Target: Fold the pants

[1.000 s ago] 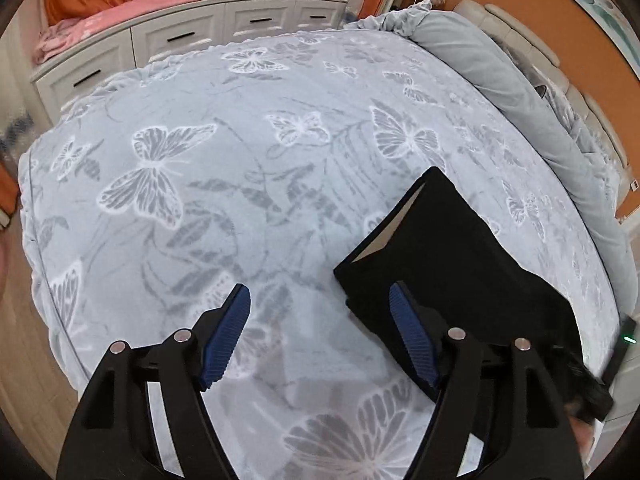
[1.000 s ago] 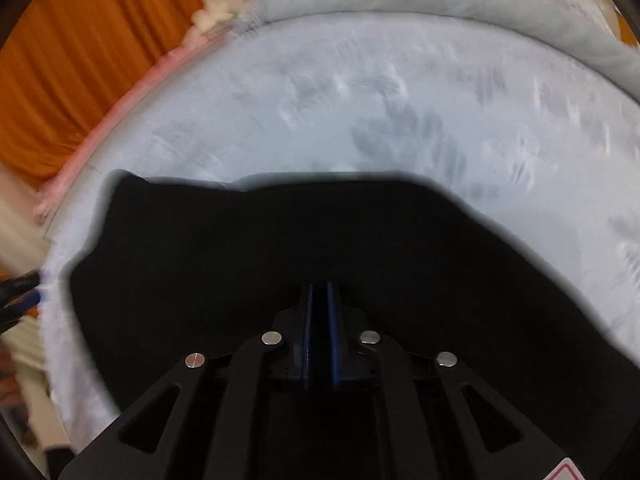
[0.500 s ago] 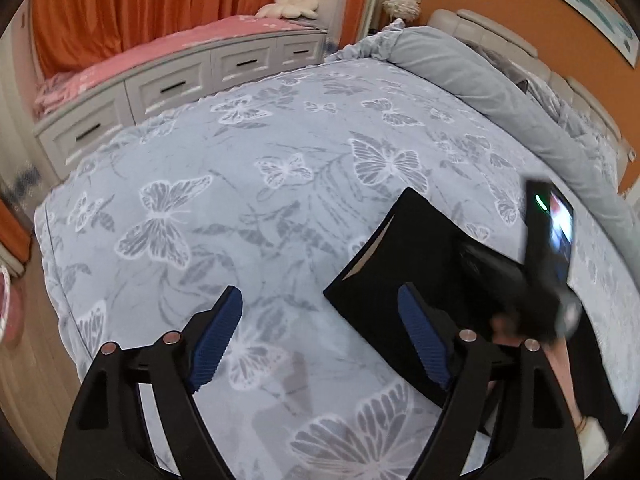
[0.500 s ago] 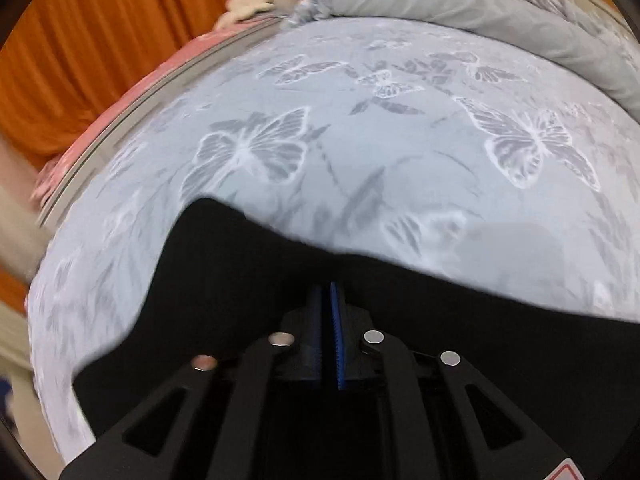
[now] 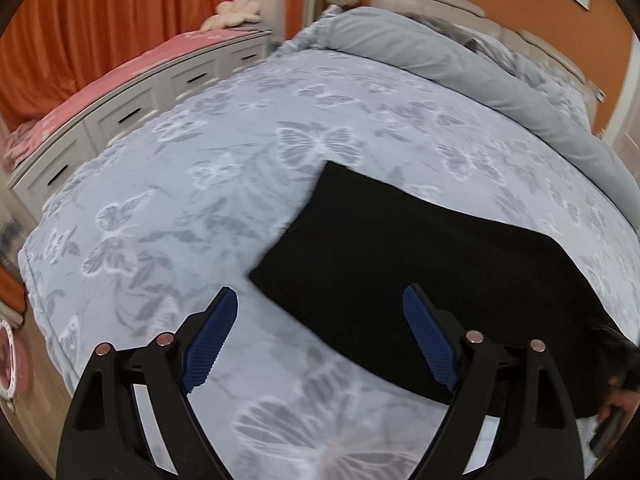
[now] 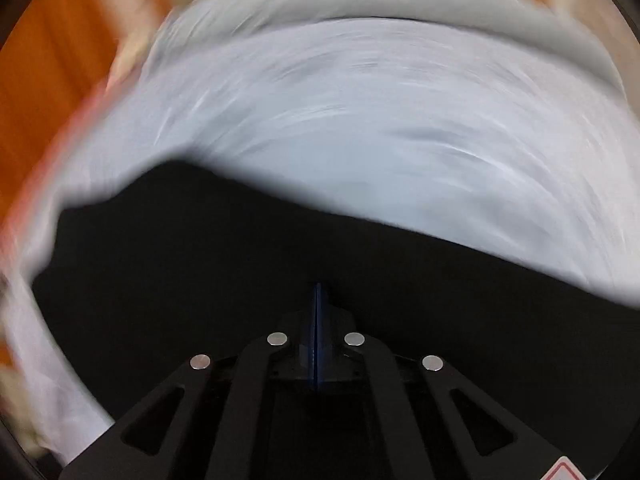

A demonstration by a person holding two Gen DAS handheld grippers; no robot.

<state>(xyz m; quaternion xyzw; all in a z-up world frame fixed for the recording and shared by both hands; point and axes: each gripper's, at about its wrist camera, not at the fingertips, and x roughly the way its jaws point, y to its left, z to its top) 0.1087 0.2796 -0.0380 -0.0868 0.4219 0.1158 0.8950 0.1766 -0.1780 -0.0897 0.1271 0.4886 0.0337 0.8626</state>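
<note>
The black pants (image 5: 404, 276) lie folded flat on the butterfly-print bed (image 5: 208, 168), right of centre in the left wrist view. The left gripper (image 5: 320, 340) hangs above their near corner, its jaws opening with nothing pinched. The right gripper (image 6: 318, 320) is clamped on the pants' cloth in its blurred view.

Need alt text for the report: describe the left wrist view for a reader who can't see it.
Black pants, folded into a flat slab, lie on a grey butterfly-print bedspread. The left gripper hangs above the bed with jaws opening and nothing between them. White drawers and orange curtains stand behind.
</note>
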